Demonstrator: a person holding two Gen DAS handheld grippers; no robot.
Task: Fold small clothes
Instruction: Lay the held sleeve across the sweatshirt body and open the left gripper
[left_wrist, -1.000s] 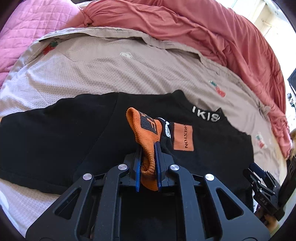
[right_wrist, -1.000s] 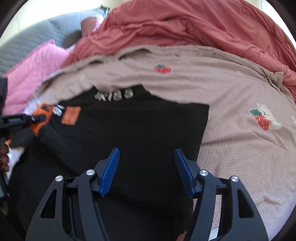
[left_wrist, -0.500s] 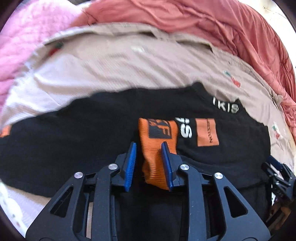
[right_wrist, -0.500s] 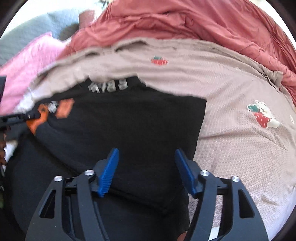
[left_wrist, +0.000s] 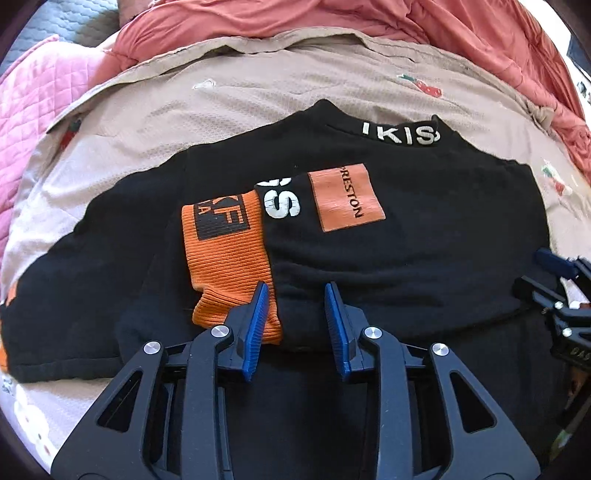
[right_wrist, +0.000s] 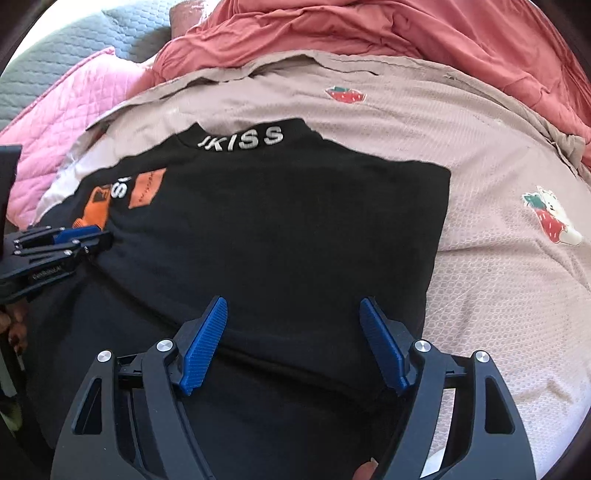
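A black top (left_wrist: 424, 266) is being displayed flat on a beige strawberry-print sheet (left_wrist: 258, 103), collar away from the cameras, its orange cuff (left_wrist: 225, 251) being laid inward across the chest, apparently as a sleeve fold. The left gripper (left_wrist: 295, 317) is being held just over the cuff end, jaws apart and empty; the right gripper (right_wrist: 291, 339) is being kept spread wide over the hem, gripping nothing. Collar lettering is being read as "IKISS", the orange patch (left_wrist: 347, 201) as "PRESTON"; the cuff's lettering is being left undeciphered.
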